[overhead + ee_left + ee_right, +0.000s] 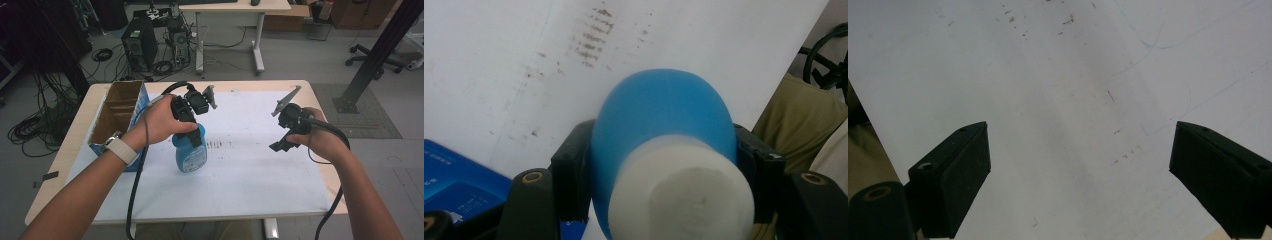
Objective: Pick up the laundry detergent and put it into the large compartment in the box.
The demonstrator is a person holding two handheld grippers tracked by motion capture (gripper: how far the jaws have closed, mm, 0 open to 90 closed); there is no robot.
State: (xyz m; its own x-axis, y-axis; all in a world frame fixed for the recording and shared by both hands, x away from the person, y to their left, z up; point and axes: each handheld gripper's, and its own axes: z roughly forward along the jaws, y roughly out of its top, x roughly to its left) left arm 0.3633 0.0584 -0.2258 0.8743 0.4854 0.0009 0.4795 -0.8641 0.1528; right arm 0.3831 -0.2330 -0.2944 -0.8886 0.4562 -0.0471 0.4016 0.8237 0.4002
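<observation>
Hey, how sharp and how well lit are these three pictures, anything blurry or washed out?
High view: dim and soft, the floor beyond the table dark, edges slightly bowed. Left gripper view: the blue bottle held in the left gripper is too close, its white cap blurred, while the paper's smudges stay fairly sharp. Right gripper view: evenly lit white sheet, the right gripper open, its dark jaws showing little detail.

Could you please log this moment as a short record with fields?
held thing: blue bottle with a white cap
left gripper: shut on the bottle's neck, one jaw on each side
right gripper: open, nothing between the jaws, over the white sheet
bottle pose: upright
box: open cardboard, at the table's left edge, beside the bottle
sheet marks: dark smudges right of the bottle
</observation>
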